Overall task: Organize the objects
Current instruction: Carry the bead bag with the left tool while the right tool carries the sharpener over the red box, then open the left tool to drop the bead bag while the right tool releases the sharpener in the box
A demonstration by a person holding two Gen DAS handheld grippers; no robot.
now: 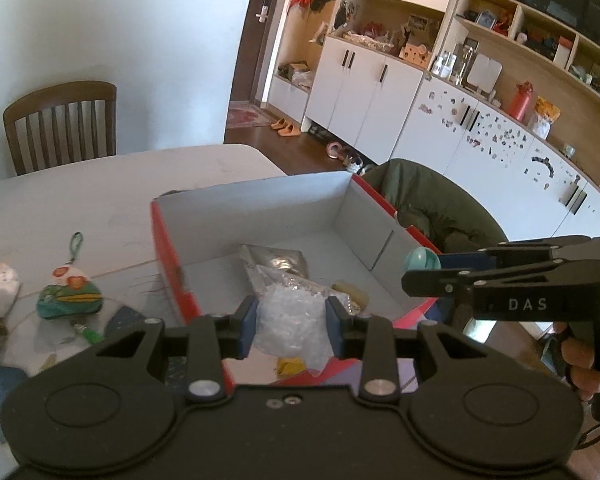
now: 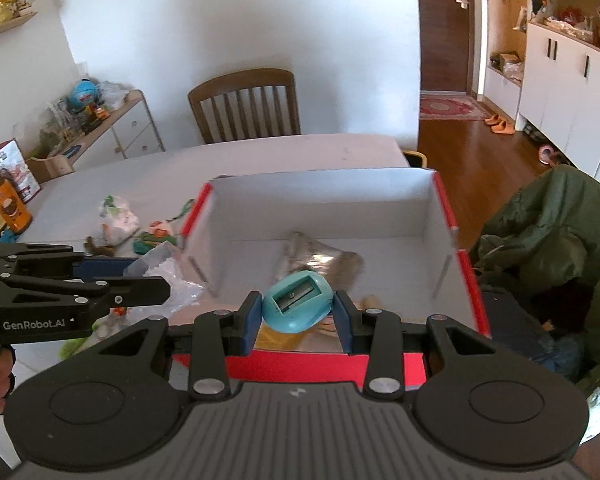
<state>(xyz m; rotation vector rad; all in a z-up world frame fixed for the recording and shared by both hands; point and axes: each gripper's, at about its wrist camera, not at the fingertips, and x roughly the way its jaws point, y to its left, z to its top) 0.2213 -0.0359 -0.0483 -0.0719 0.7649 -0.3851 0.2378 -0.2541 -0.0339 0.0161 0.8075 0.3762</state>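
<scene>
The left gripper [image 1: 291, 326] squeezes a clear bag of white bits [image 1: 290, 322] over the near edge of the red box [image 1: 168, 248]. The right gripper [image 2: 296, 312] pinches a blue pencil sharpener [image 2: 298, 304] there too. A silver packet [image 1: 276, 262] lies inside already. Left of the box, a frog pouch [image 1: 70, 296] still waits on the table [image 1: 100, 184].

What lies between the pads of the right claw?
A teal pencil sharpener, held between the blue pads above the red box's near wall; the right wrist view shows it.
</scene>
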